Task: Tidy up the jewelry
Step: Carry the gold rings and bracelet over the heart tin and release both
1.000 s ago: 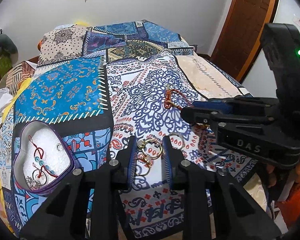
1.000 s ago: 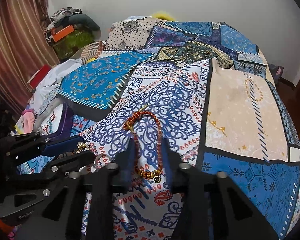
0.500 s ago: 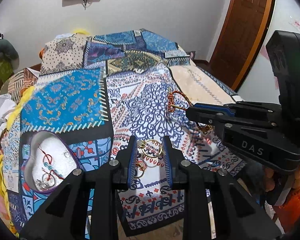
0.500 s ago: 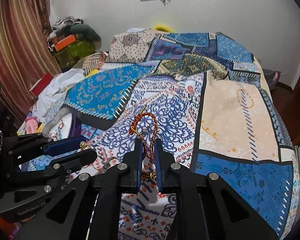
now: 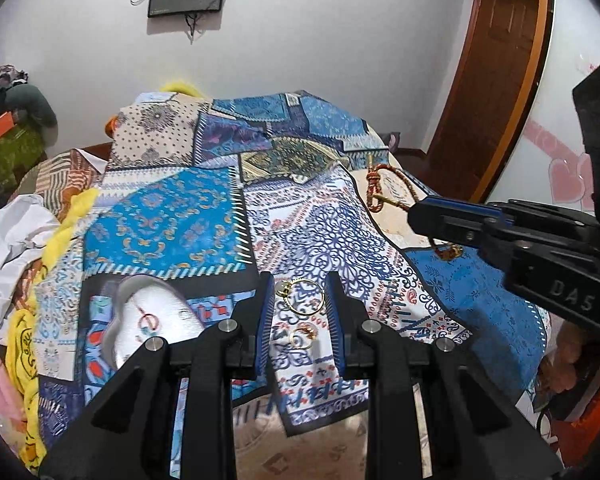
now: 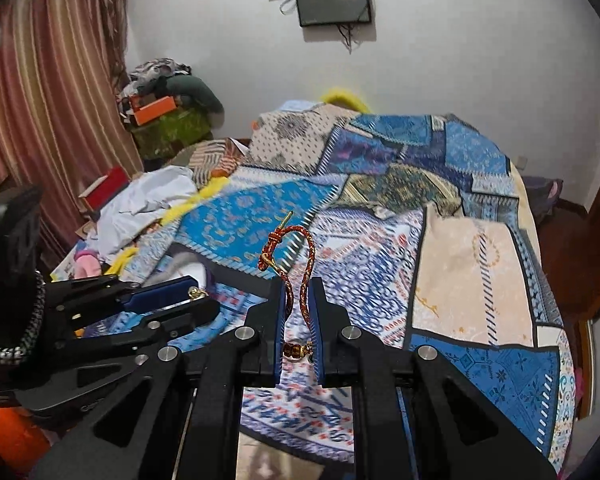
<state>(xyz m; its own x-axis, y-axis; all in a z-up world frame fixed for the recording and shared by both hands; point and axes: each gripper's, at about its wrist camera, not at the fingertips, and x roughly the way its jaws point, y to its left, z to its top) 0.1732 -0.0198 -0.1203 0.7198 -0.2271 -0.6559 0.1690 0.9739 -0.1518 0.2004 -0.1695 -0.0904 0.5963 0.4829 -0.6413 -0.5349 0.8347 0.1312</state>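
My right gripper [image 6: 298, 286] is shut on a red-and-gold cord bracelet [image 6: 288, 248] and holds it up above the bed; the bracelet also shows in the left wrist view [image 5: 380, 190]. My left gripper [image 5: 299, 292] is shut on a thin gold ring [image 5: 302, 295], lifted off the quilt; the ring shows at its fingertips in the right wrist view [image 6: 197, 293]. A second gold ring [image 5: 300, 336] lies on the quilt below. The heart-shaped jewelry box [image 5: 156, 320] with a white lining and a red cord piece sits to the left of the left gripper.
The patchwork quilt [image 5: 320, 232] covers the bed. White cloth and yellow fabric [image 5: 16, 236] are piled at the bed's left side. A wooden door [image 5: 496, 80] stands at the right, curtains [image 6: 40, 120] at the left.
Both grippers have risen from the quilt. The right one shut on the bracelet and lifted it; the left one carries the gold ring upward. Both views tilted up toward the wall.
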